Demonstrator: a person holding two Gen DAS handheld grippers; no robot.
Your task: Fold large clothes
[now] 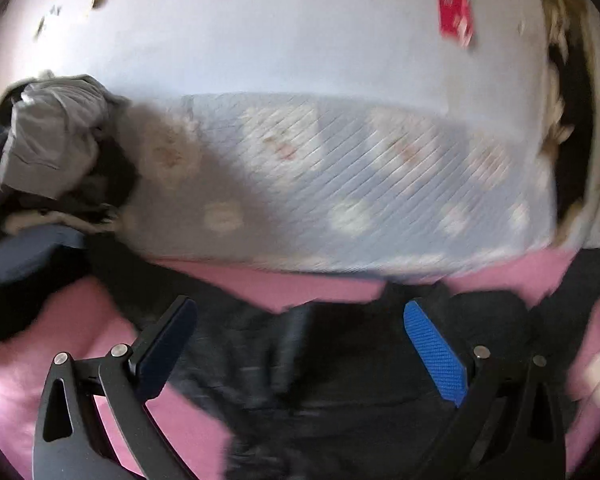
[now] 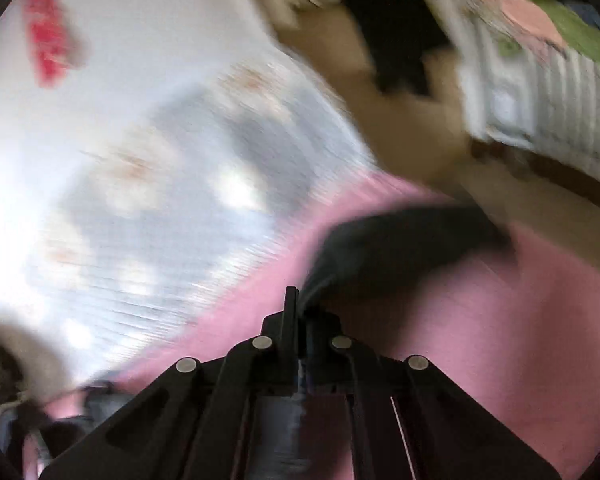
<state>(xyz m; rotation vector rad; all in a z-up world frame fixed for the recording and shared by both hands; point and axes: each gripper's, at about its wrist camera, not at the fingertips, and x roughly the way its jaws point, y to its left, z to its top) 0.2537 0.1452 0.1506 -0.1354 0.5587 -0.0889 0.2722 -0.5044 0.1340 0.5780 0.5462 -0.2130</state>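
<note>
A large dark garment [image 1: 332, 364] lies spread on a pink bed sheet [image 1: 28, 368]. My left gripper [image 1: 300, 344] is open, its blue-padded fingers [image 1: 436, 352] wide apart just above the dark cloth, holding nothing. In the right wrist view, which is motion-blurred, my right gripper [image 2: 300, 304] is shut on a pinched fold of the same dark garment [image 2: 404, 248], which stretches away up and to the right over the pink sheet [image 2: 520, 340].
A light blue quilted cover with a floral print [image 1: 340, 176] stands behind the pink sheet, also in the right wrist view [image 2: 148, 200]. A heap of grey and dark clothes [image 1: 56, 148] lies at the left. A white wall [image 1: 280, 32] with red strips [image 1: 452, 4] is behind.
</note>
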